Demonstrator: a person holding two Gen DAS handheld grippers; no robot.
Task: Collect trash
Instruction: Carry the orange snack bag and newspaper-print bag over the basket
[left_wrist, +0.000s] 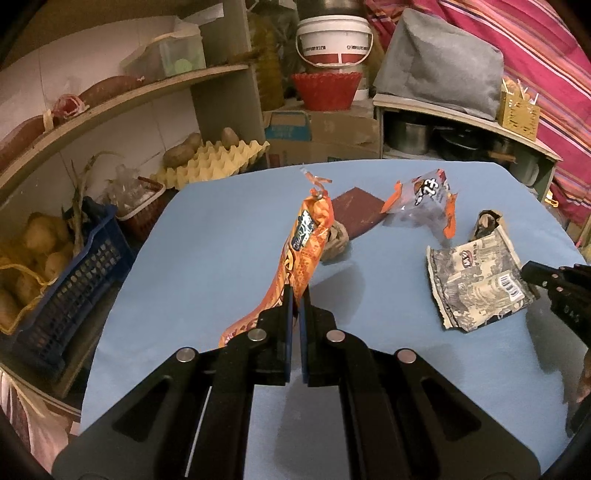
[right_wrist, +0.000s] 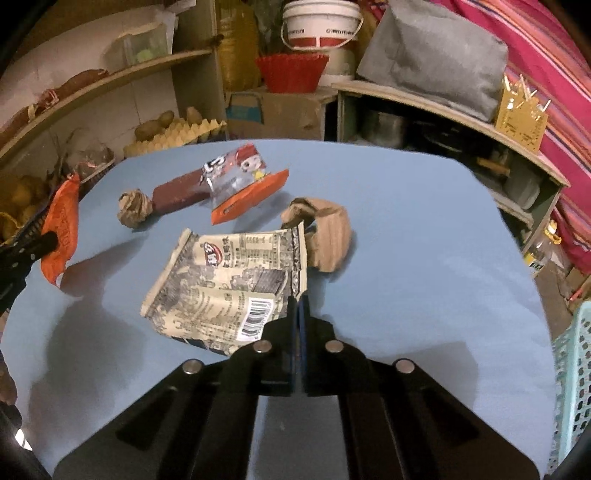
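My left gripper is shut on a long orange snack wrapper and holds it above the blue table; the wrapper also shows in the right wrist view. My right gripper is shut on the corner of a beige printed snack bag, which also shows in the left wrist view. On the table lie a clear-and-orange wrapper, a dark red bar wrapper, a crumpled paper ball and a crumpled brown paper.
A teal perforated basket stands at the table's right edge. A blue crate of potatoes and shelves are on the left. A red basket, a white bucket and a cardboard box stand behind the table.
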